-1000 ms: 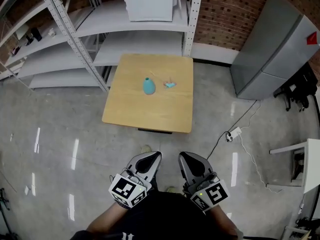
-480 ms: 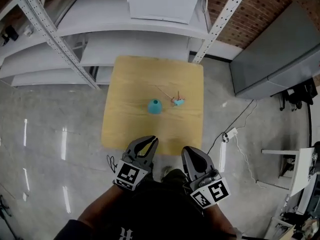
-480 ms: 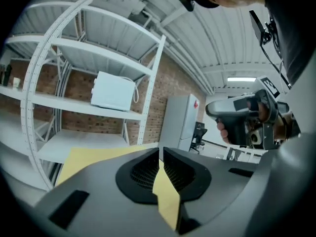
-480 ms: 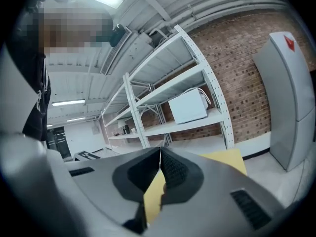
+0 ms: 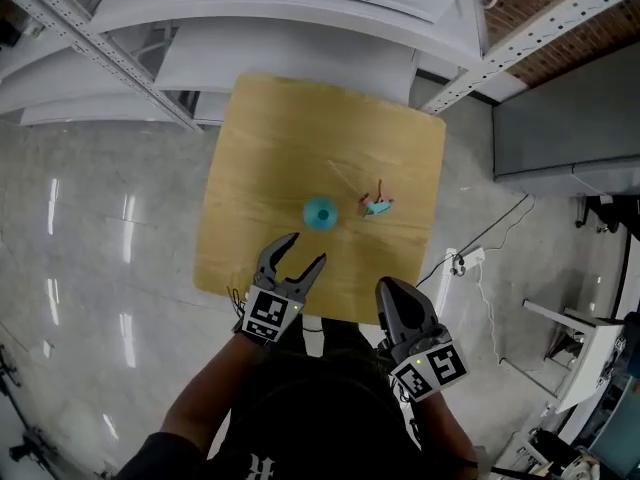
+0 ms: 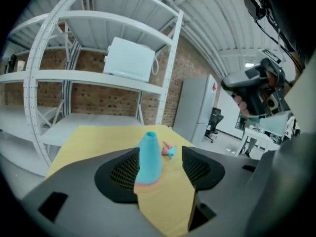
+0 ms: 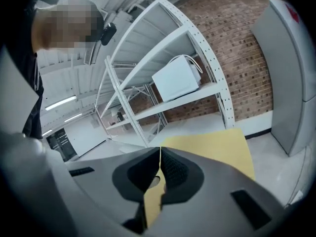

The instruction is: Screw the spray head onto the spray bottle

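- The spray bottle (image 5: 320,212), teal and without a cap, stands upright near the middle of the square wooden table (image 5: 270,138).
- The spray head (image 5: 376,206) lies on its side on the table just to the right of the bottle and apart from it.
- The left gripper (image 5: 305,250) hovers over the table's near edge, its tips pointing at the bottle, which stands just ahead of them, untouched.
- Its jaws are opening. In the left gripper view, the bottle (image 6: 149,157) shows through the gap but stands beyond the pads.
- The right gripper (image 5: 390,293) is held off the table's near edge, with the spray head further ahead.
- Its jaws are pressed together with nothing between them.
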Tool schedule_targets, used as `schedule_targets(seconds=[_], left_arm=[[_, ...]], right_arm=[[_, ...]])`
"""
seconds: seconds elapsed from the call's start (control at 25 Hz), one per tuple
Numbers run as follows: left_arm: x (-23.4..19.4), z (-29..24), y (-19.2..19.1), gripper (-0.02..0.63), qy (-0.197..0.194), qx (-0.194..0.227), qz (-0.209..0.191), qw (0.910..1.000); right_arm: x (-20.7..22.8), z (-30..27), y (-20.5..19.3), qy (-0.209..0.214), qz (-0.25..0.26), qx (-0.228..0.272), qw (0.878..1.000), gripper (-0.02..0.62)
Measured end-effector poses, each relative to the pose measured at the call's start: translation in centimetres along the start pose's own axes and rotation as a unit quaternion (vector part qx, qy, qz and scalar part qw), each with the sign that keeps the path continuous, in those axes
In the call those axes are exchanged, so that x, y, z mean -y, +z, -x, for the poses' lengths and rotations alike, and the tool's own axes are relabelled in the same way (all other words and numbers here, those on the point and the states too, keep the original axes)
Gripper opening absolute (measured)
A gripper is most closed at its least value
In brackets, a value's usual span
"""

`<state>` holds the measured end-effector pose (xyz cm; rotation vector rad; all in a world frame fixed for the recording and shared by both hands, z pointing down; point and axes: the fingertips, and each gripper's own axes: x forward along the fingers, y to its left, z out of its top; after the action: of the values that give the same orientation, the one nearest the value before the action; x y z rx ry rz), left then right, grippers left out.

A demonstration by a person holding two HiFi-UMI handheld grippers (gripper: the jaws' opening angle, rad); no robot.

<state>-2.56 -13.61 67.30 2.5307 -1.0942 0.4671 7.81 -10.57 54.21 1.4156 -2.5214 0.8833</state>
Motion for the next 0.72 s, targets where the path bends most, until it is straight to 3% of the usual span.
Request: schedule_targets(seconds=[0.2,0.4,0.72], left_arm=[[-2.5,-5.4,-3.8,0.365,0.025,-0.019,-0.037,0.9988],[-3.7,-8.7,-5.8,0.394,0.023,-0.034,-0.054,0.9977],[-4.6,-11.3,-8.8,0.405,0.020,-0.098,-0.105,0.9895]], right_arm=[[6.4,-2.9,-2.5,-0.016,-0.023,-0.043,0.999,0.002],[11.2,-5.4,-5.4,-0.038,-0.057,-0.072,0.995,0.002],[13.6,-7.5,-7.3,-0.042,-0.084,-0.090,0.991,0.002]])
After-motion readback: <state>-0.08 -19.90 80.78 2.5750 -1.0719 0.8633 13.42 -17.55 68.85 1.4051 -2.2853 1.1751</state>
